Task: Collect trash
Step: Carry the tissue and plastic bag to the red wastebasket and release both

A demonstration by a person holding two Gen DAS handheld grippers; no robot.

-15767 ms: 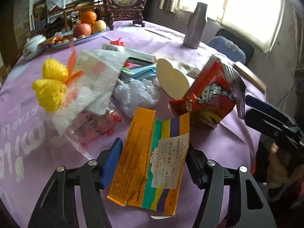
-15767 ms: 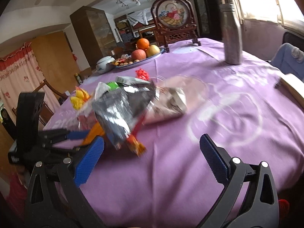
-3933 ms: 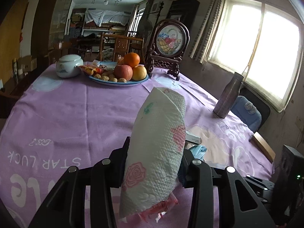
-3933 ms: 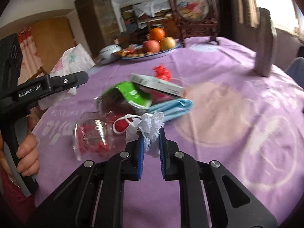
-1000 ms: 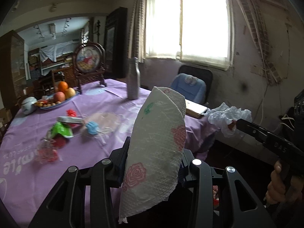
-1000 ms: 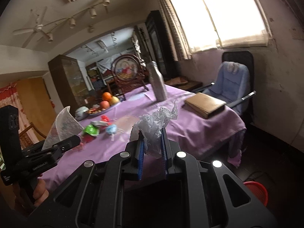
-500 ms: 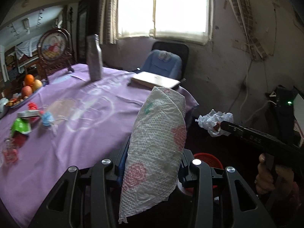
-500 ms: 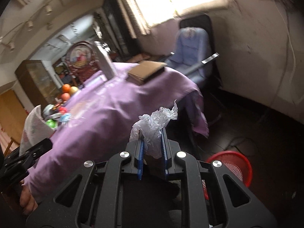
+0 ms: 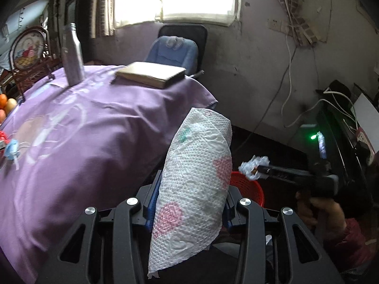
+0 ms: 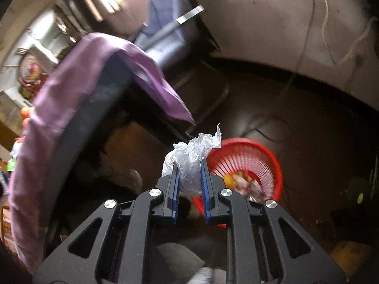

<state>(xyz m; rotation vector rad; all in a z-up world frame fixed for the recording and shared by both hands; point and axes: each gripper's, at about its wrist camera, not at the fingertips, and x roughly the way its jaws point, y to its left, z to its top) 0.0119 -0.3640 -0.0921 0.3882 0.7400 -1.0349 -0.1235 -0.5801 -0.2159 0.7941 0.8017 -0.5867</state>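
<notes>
a round desk [image 9: 99,142] wears a soft purple cloth that hangs over its edge. on it stand a shiny metal bottle [image 9: 72,56] and a flat brown book [image 9: 151,74]. behind is a blue padded chair [image 9: 173,49] under a bright window, and the wall looks rough and cracked. the floor is dark. a round red basket [image 10: 248,165] with thin plastic ribs sits down there, with bright wrappers inside. the left hand-held gripper [image 9: 189,203] squeezes a bumpy paper towel [image 9: 196,179] with pink roses. the right hand-held gripper [image 10: 189,189] has just been opening – a crinkly clear plastic bag [image 10: 191,158] is between its blue pads, just above the basket
</notes>
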